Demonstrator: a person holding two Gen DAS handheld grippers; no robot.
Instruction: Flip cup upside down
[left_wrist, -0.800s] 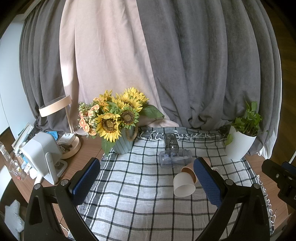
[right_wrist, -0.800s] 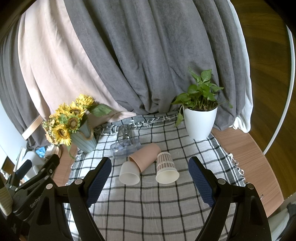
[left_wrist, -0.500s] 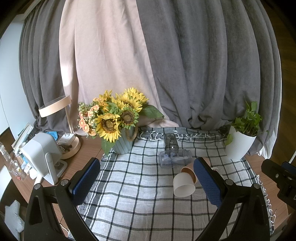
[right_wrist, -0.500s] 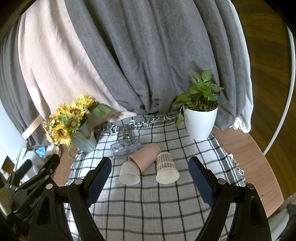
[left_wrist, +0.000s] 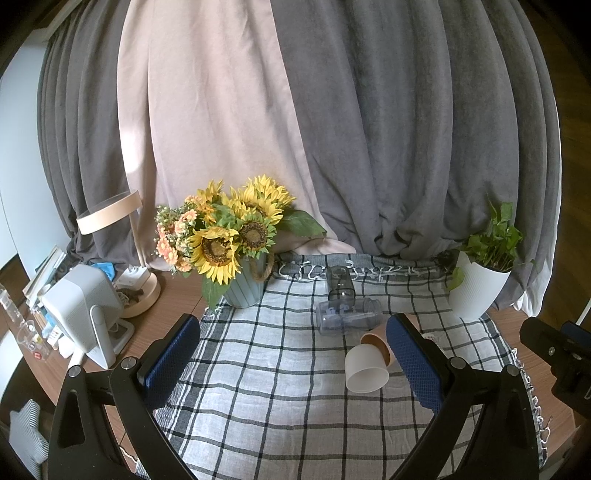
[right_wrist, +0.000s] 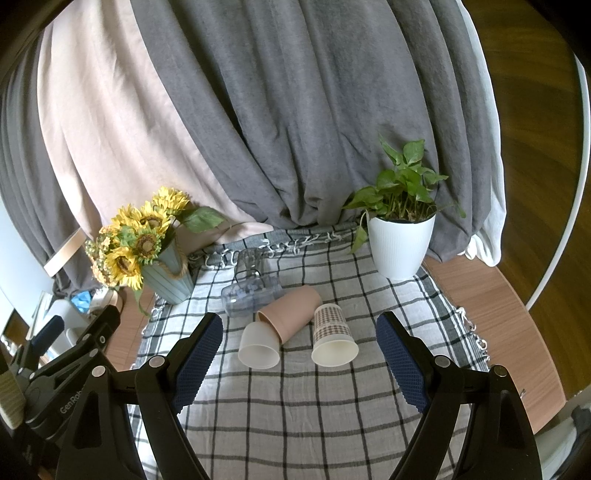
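Several cups lie on their sides on a checked cloth. In the right wrist view a white cup, a tan cup and a plaid paper cup lie with mouths toward me, and a clear plastic cup lies behind them. My right gripper is open and empty, just short of the cups. My left gripper is open and empty; the white cup and tan cup lie by its right finger. The clear cup lies beyond.
A sunflower vase stands at the cloth's back left, also in the right wrist view. A white potted plant stands at the back right. A lamp and a white device crowd the table's left. Curtains hang behind.
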